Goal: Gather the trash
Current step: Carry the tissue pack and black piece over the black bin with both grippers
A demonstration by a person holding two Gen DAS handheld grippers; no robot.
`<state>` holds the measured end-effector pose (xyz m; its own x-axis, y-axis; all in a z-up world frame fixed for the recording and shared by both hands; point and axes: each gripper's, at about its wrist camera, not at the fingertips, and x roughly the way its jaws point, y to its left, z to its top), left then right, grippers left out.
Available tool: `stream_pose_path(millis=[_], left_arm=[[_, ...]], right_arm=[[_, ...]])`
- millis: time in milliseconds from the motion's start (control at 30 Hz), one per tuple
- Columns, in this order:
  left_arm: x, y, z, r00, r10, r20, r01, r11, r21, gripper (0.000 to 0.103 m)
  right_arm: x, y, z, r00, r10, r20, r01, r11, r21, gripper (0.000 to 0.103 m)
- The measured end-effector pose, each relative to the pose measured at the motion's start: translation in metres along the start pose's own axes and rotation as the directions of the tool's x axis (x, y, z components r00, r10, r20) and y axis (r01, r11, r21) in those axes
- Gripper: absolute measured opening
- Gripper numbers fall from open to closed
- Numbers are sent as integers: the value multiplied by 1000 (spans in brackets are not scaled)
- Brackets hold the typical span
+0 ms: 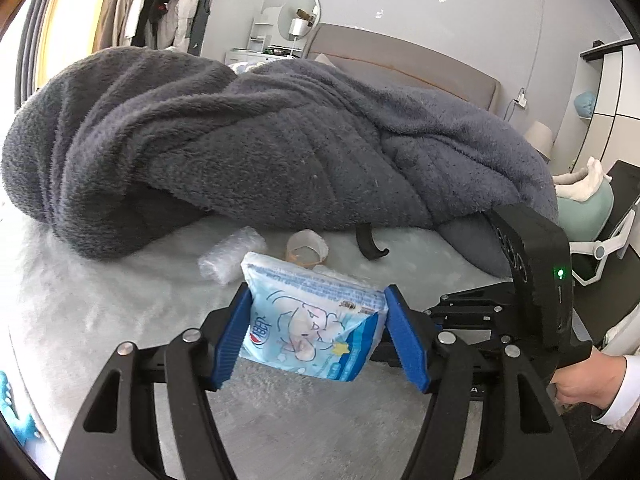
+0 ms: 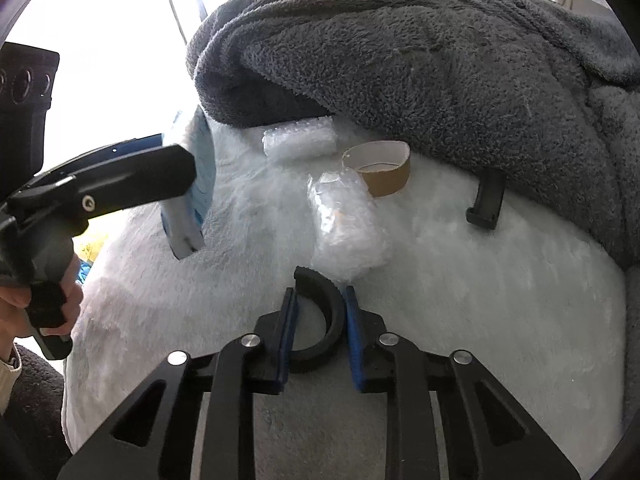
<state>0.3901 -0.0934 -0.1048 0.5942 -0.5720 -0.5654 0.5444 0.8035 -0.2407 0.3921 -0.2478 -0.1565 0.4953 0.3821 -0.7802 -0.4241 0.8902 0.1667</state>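
On my bed cover (image 2: 480, 280): a bubble-wrap bundle (image 2: 348, 228) lies just ahead of my right gripper (image 2: 318, 320), the tape core (image 2: 380, 168) touching behind it and a bubble-wrap roll (image 2: 298, 140) further back left. A curved clip (image 2: 486, 200) lies right, under the blanket's (image 2: 440, 60) edge. My left gripper (image 1: 316, 332) holds a packet (image 1: 312, 328) above the cover, left of these.

Light: daylight, bright, from window (image 2: 112, 40) at far left, blown to white glare | Shadow: deep under fold of grey blanket (image 1: 280, 140); soft elsewhere | Blur: slight on snack packet (image 1: 316, 320) | Distortion: strong fisheye bowing, black vignette in corners
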Motion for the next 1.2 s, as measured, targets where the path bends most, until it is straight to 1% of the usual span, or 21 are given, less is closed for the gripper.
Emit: stream_pose_path(millis=[133,300,533,700,833,900,1067,1200], left_arm=[[-10,4,0,1000,30,6,-30,999,-13,68],[-24,8,-3,996,91,4,-90,995,-36,68],[-50,21,-18,982,187,-28,-189,978,-86,68],[-70,30,-29,973,224,-48,-229,963,-142,68],[-82,30,-41,957,281,-75,-289,945,-151,68],[-89,31,-49,939,329,-105,-342,928,-151,68],[-109,35,-65,923,364,-125,-381,908,-175,68],[-124,42,-78,920,367,-140,-389,897,-208,68]], right_arm=[[-7,9,6,1000,0,4,0,1000,2,23],[-11,18,6,1000,-16,-8,16,1000,8,23],[-15,40,1,1000,-25,-3,25,1000,18,23],[-21,59,-5,999,-37,9,37,999,32,23],[-25,72,-8,998,-49,25,48,997,56,23],[-27,79,-9,998,-62,29,60,996,67,23],[-29,96,-10,997,-58,42,55,996,75,23],[-29,115,-12,997,-58,46,55,997,59,23]])
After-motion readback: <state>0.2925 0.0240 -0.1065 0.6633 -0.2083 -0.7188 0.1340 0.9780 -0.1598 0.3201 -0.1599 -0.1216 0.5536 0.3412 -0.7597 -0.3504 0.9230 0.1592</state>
